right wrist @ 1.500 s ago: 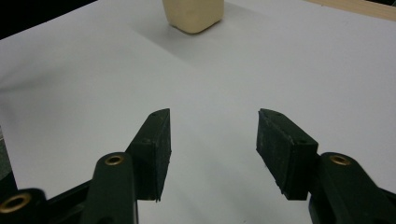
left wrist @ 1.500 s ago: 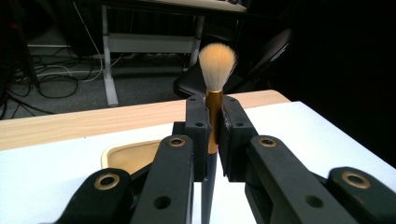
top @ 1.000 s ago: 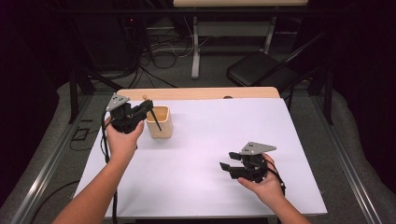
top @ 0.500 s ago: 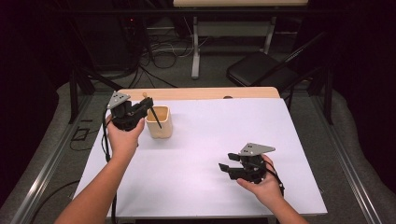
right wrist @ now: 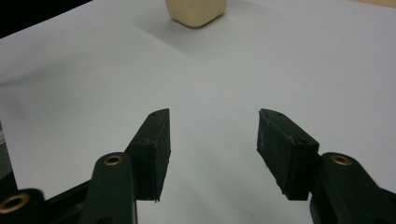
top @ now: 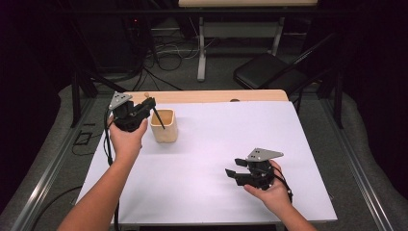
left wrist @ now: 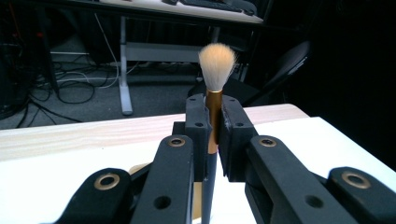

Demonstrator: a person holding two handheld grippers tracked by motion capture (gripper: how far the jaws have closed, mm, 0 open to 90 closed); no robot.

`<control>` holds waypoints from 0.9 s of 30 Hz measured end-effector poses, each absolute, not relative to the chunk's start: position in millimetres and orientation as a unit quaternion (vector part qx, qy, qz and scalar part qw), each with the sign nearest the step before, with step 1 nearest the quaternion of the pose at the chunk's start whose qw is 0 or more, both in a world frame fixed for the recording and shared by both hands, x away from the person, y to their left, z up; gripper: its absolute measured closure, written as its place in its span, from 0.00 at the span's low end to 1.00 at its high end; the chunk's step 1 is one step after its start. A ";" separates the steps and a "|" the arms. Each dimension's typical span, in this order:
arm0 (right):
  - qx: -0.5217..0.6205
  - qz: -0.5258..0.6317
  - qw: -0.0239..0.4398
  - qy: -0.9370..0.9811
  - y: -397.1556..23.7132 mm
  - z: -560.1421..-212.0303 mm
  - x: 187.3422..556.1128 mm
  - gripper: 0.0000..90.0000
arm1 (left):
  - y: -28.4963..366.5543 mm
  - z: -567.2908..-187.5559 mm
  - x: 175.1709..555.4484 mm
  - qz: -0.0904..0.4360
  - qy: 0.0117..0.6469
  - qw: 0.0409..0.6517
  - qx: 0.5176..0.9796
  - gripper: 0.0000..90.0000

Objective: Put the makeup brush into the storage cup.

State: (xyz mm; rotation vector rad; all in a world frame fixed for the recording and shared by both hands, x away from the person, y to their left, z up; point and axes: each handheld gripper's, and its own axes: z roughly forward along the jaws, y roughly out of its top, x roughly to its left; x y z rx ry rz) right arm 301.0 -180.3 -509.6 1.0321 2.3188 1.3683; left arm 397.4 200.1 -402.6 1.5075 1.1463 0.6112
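My left gripper (top: 146,103) is shut on a makeup brush (left wrist: 215,63) with a pale bristle head, a gold ferrule and a dark handle. The brush stands bristles up between the jaws, and its handle (top: 159,118) slants down into a cream square cup (top: 164,127) on the white table. In the left gripper view the gripper (left wrist: 214,122) pinches the gold ferrule. My right gripper (top: 233,173) hovers low over the table at the front right, open, with nothing between its fingers. In the right gripper view the gripper (right wrist: 212,135) faces the cup (right wrist: 196,11) across bare white table.
The white table sheet (top: 221,134) has a wooden strip (top: 216,96) along its far edge. Beyond it stand a black chair (top: 269,74), a desk leg and loose cables on the floor. Metal rails run along both sides of the table.
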 end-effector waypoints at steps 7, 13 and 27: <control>0.356 0.473 0.129 0.795 -181.0 -509.6 301.3 0.49 | 203.8 -396.2 401.8 0.269 0.487 0.544 0.628 0.92; 0.357 0.471 0.127 0.797 -181.4 -510.1 300.8 0.49 | 205.6 -391.9 405.1 0.274 0.487 0.544 0.626 0.92; 0.356 0.474 0.128 0.795 -181.2 -511.3 300.4 0.49 | 207.0 -390.6 413.6 0.286 0.493 0.541 0.618 0.92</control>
